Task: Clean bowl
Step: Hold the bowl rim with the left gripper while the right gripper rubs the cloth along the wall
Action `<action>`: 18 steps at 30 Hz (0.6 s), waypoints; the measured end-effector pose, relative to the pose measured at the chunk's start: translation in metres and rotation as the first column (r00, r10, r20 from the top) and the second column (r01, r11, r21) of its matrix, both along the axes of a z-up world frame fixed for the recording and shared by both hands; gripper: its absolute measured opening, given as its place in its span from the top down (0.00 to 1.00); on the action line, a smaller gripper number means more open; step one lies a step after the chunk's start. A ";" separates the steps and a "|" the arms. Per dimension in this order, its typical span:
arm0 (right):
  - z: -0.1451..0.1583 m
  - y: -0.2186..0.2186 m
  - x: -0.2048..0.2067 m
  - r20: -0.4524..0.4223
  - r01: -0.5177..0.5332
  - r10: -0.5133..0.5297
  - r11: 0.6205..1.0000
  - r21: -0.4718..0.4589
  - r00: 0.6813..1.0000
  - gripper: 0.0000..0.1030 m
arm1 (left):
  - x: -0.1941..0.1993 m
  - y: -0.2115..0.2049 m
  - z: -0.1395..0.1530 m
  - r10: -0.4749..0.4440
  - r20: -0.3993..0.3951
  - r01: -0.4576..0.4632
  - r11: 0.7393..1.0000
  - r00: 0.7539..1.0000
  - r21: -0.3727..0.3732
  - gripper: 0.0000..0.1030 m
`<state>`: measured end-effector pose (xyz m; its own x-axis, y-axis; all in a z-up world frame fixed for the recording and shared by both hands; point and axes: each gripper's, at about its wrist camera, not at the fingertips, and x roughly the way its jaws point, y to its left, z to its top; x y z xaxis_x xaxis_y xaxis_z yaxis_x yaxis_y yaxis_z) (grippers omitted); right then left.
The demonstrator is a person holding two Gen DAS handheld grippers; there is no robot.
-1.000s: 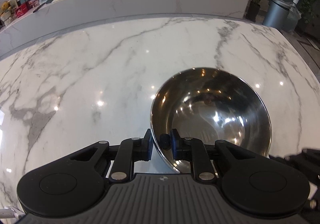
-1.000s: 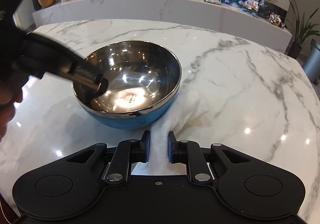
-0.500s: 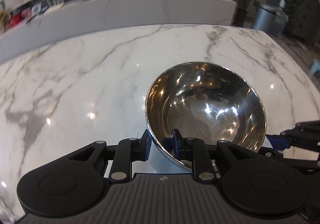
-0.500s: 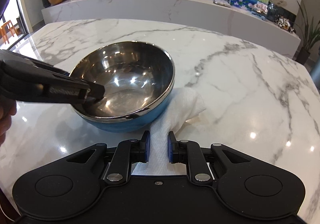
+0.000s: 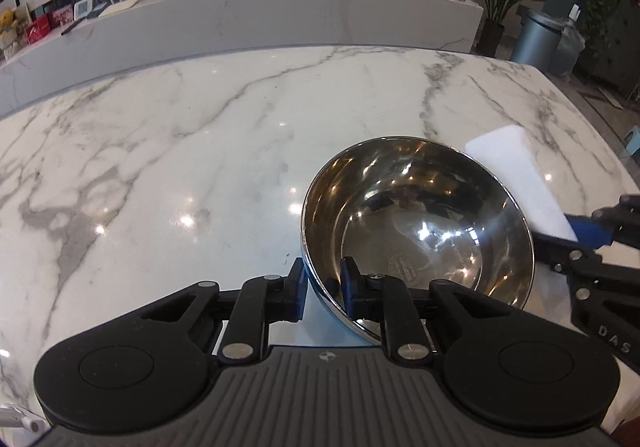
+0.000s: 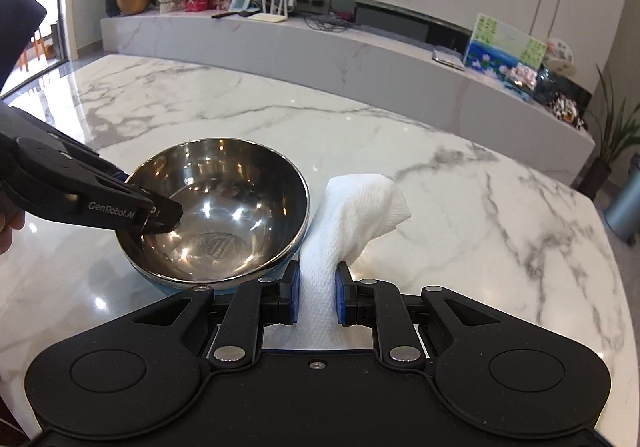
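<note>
wrist views angled down, sharing bowl (image 5: 416, 223)

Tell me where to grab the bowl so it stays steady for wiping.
Grip the thin rim of the bowl on its near left side, one finger inside, one outside, as the left claw does. The round wall offers no other hold.
</note>
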<state>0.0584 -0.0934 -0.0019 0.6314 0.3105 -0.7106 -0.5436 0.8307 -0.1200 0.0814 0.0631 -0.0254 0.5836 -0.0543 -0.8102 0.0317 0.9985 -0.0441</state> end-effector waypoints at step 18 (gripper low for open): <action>-0.024 0.018 -0.001 -0.031 -0.049 0.046 0.994 -0.093 0.998 0.85 | -0.002 -0.005 -0.001 0.004 -0.004 -0.004 0.999 1.000 0.038 0.84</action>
<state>0.0570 -0.0750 -0.0261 0.5966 0.2709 -0.7554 -0.5864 0.7898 -0.1799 0.0795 0.0577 -0.0266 0.5806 -0.0209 -0.8139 0.0276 0.9996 -0.0060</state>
